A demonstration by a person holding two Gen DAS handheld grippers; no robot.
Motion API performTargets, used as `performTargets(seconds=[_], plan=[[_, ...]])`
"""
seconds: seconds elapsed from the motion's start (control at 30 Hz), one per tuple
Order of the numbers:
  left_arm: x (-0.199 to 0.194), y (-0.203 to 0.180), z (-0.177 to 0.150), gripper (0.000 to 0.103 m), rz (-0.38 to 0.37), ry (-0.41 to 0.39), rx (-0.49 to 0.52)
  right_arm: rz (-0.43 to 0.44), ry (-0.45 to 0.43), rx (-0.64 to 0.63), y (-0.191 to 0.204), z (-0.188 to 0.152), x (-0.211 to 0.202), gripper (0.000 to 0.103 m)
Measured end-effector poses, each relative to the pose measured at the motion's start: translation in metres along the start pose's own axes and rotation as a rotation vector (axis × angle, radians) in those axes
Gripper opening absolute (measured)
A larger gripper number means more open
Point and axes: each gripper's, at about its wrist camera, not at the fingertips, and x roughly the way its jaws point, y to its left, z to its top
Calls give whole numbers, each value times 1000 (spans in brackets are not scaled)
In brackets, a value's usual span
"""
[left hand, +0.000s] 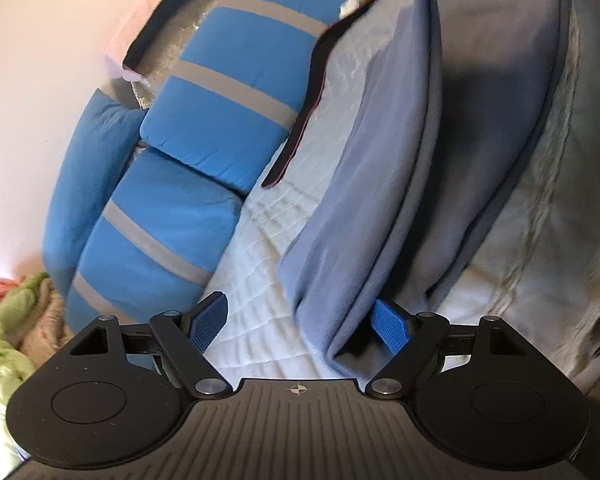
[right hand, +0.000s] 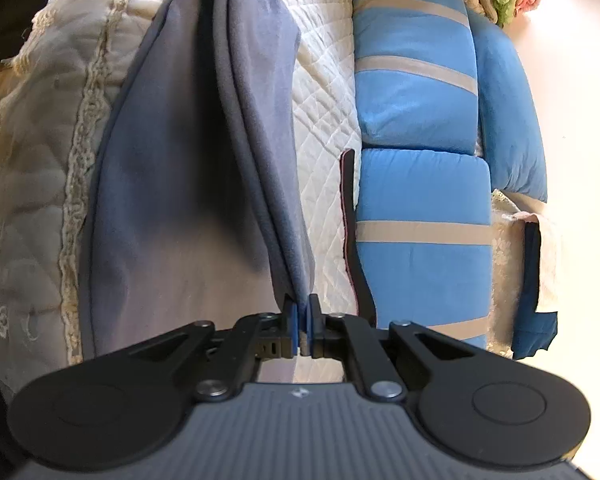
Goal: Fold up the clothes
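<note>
The right gripper pinches a fold of the grey-blue garment between pressed-together fingers, the left gripper spread wide (the garment's hem between its fingers), the garment lying on the white quilted bed, blue striped cushions beyond.

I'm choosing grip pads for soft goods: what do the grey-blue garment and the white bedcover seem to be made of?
Grey-blue garment: likely a soft matte knit or fleece; it hangs in smooth, rounded folds with no sheen. White bedcover: apparently quilted cotton-like fabric; diamond stitching puckers its matte surface. Exact fibres cannot be told.
</note>
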Motion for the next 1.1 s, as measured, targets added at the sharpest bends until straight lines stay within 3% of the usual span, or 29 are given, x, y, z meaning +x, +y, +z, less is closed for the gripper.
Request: performTargets(seconds=[0.03,0.07,0.1,0.2,0.33,0.4,0.53,0.77,1.1], plan=[[3,-2,0,77,12,15,24,4,2,-4,1,-1,0,4],[6,-5,0,69,20,26,49,8,3,-12,2,-2,0,4],[7,-8,-1,50,20,30,72,12,6,-19,4,-3,0,4],[7,-16,-3,33,27,39,159,35,14,-52,9,-9,0,3],[7,-35,-9,29,23,55,348,55,24,-107,22,-18,0,3],[5,-43,-13,22,15,46,423,60,27,-135,31,-22,0,3],[2,-50,-15,22,30,18,515,86,49,-200,49,-28,1,3],[10,-49,-17,17,-14,27,539,134,80,-255,60,-37,9,3],[2,-55,-21,13,-14,16,533,185,80,-285,63,-37,9,3]])
